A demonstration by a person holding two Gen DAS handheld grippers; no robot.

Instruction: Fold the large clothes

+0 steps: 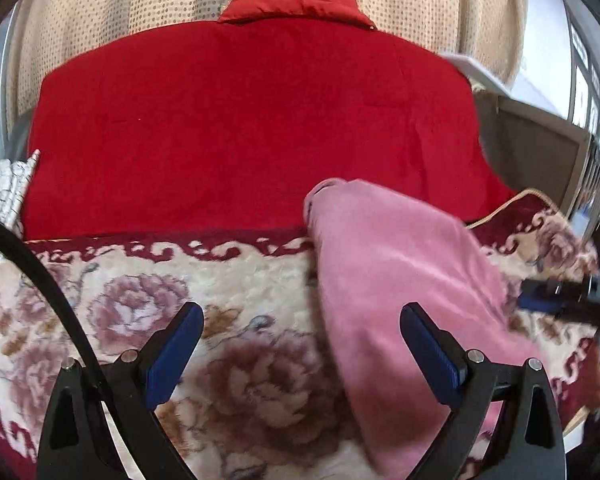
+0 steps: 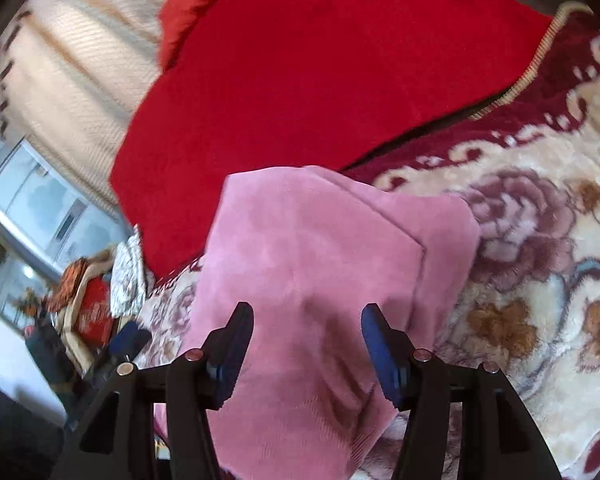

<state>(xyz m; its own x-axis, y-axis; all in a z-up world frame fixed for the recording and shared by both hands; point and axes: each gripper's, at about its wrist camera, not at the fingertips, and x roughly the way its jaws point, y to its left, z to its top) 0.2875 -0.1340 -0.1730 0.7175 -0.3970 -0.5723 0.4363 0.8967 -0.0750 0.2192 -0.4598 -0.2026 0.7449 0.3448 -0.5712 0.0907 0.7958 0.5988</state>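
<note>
Both pairs of tongs hung released over the bed: the left tongs [image 1: 300,344] gaped wide above the floral blanket [image 1: 228,368], gripping nothing, and the right tongs [image 2: 306,340] stood part-way apart, their blue pads clear of the cloth below. Directly under and ahead of the right tongs lay the pink garment [image 2: 312,264], already doubled into a long, narrow bundle with a folded edge and seam visible along its right side. From the left tongs the same pink garment [image 1: 392,272] lay just to the right, stretching ahead toward the red quilt [image 1: 252,128] that covered the bed beyond it. A dotted cream curtain [image 1: 420,4] hung behind the quilt. Far to the left of the right tongs, a clutter of other fabrics [image 2: 92,296] sat beside the bed. By the look of it, the folding was well along, the garment reduced to a strip; a final fold crosswise, and perhaps some smoothing, appeared to remain.
</note>
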